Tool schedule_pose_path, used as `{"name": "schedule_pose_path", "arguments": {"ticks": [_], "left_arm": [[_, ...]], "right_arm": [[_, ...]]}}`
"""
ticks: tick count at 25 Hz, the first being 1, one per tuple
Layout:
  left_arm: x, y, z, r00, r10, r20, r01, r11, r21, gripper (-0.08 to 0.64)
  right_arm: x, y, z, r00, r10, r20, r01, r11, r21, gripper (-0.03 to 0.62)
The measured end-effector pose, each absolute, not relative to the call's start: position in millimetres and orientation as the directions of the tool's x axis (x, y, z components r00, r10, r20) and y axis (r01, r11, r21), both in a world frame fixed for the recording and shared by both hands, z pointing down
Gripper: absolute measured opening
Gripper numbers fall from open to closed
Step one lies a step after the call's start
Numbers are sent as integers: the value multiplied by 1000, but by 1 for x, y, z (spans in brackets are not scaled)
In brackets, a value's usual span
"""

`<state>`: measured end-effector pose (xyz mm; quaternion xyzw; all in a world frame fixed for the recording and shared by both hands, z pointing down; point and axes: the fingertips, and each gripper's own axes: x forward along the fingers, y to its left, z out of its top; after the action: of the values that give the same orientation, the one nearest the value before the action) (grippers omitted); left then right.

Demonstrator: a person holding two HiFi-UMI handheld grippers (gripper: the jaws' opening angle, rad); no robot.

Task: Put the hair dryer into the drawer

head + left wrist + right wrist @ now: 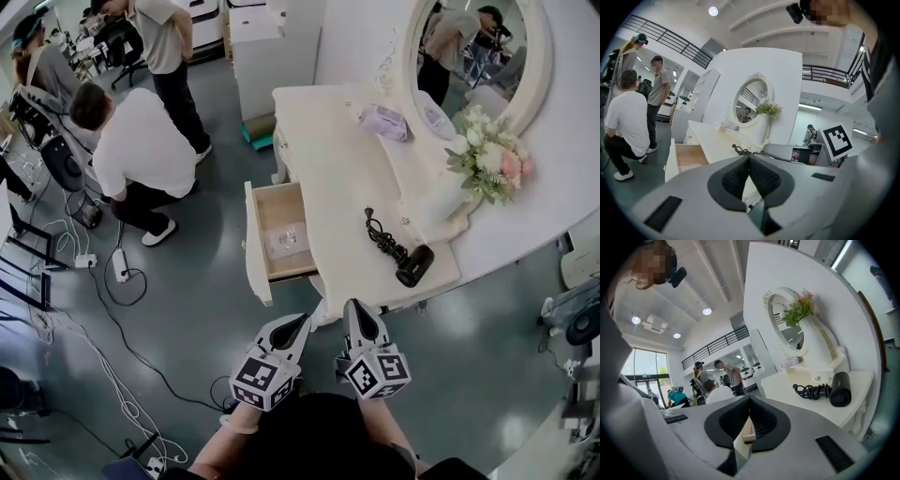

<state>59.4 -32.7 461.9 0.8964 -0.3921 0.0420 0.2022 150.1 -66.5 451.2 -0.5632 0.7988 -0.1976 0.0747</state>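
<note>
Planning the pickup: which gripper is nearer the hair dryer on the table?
Right. In the head view, the right gripper is below-left of the hair dryer; the left gripper is farther left, nearer the drawer.

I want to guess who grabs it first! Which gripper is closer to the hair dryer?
The right gripper. It sits on the side of the black hair dryer; the left gripper is farther off, nearer the open drawer.

Bright even light, ceiling spots (707, 311) glaring, soft shadows; fisheye bending, dark vignetted corners
</note>
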Motion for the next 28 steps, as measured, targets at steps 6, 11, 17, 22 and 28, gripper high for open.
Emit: {"name": "schedule_pose_path", "arguments": {"ticks": [6,11,17,22,28], "left_arm": [[48,-73,458,711,-662,236,-699,-634,331,-6],[47,-102,455,740,-633,230,-672,-672,311,-5],[49,-131,454,782,-579,231,-623,-724,296,-6],[61,-140,453,836,-504,217,-549,-769,327,-6],[92,-132,458,884,-417,212,-467,-803,371,-6]], "right_arm": [[141,-104,455,-348,-927,136,-878,272,-394,28],[133,-134,456,-375,-915,147,-882,303,-362,28],[125,-161,460,-398,-902,168,-875,318,-365,28],[136,-166,462,-378,-902,209,-895,298,-331,28],[175,-163,463,-318,-912,258,-924,238,-298,28]]}}
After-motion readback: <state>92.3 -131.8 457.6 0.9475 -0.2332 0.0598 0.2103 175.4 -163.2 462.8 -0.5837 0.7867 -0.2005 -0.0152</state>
